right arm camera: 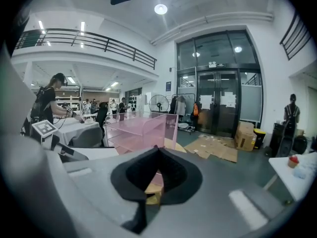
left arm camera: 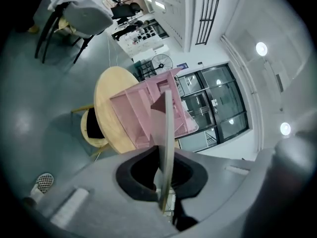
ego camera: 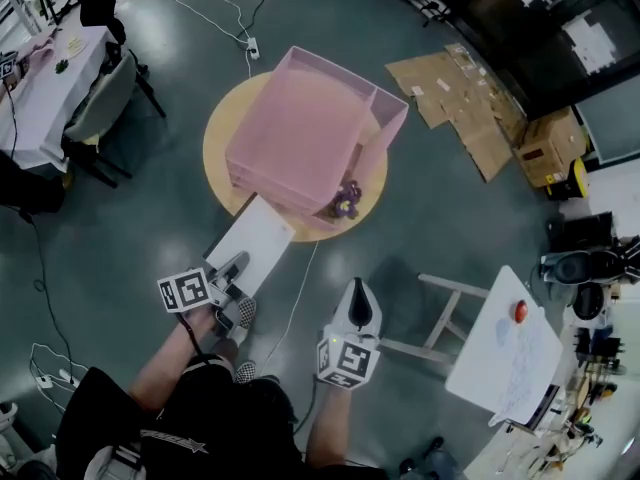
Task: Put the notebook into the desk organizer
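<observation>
A pink desk organizer (ego camera: 300, 133) lies on a round wooden table (ego camera: 220, 133). My left gripper (ego camera: 232, 273) is shut on the near end of a white notebook (ego camera: 258, 240), whose far end reaches the organizer's near edge. In the left gripper view the notebook (left arm camera: 167, 133) runs edge-on between the pads toward the organizer (left arm camera: 138, 113). My right gripper (ego camera: 358, 306) hangs to the right of the notebook, below the table, shut and holding nothing. Its own view shows the closed right gripper (right arm camera: 157, 175) facing the organizer (right arm camera: 141, 130).
A small purple thing (ego camera: 346, 203) sits on the table by the organizer's near right corner. A chair (ego camera: 100, 108) stands at the left, flattened cardboard (ego camera: 460, 98) lies on the floor at the upper right. A wooden stool (ego camera: 445, 318) and a white table (ego camera: 505, 353) stand at the lower right.
</observation>
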The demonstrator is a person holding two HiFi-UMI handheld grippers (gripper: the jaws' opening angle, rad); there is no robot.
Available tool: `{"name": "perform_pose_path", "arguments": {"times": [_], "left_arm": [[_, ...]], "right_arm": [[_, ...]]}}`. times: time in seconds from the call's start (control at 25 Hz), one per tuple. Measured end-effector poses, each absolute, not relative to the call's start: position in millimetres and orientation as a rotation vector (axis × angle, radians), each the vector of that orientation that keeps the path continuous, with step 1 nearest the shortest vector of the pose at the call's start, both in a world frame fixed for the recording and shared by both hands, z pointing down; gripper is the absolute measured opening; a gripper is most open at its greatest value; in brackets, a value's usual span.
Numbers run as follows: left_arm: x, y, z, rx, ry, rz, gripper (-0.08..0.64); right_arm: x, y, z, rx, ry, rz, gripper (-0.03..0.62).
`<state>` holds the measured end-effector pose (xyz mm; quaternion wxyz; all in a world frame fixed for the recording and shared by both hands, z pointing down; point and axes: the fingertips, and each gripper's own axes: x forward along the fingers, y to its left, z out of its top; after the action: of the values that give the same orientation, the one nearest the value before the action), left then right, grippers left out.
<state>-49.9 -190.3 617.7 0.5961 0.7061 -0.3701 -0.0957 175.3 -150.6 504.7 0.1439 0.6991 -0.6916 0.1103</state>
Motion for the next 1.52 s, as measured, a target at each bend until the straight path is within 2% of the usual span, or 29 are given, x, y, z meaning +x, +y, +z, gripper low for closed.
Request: {"name": "perform_pose_path", "arguments": {"times": [1.52], "left_arm": [[-15.0,-323.2,693.7,1.390,-0.848,-0.363,0.026]], "right_arm": [[179.7,-194.5,578.9,1.990,-1.869,0.520,0.003]]}}
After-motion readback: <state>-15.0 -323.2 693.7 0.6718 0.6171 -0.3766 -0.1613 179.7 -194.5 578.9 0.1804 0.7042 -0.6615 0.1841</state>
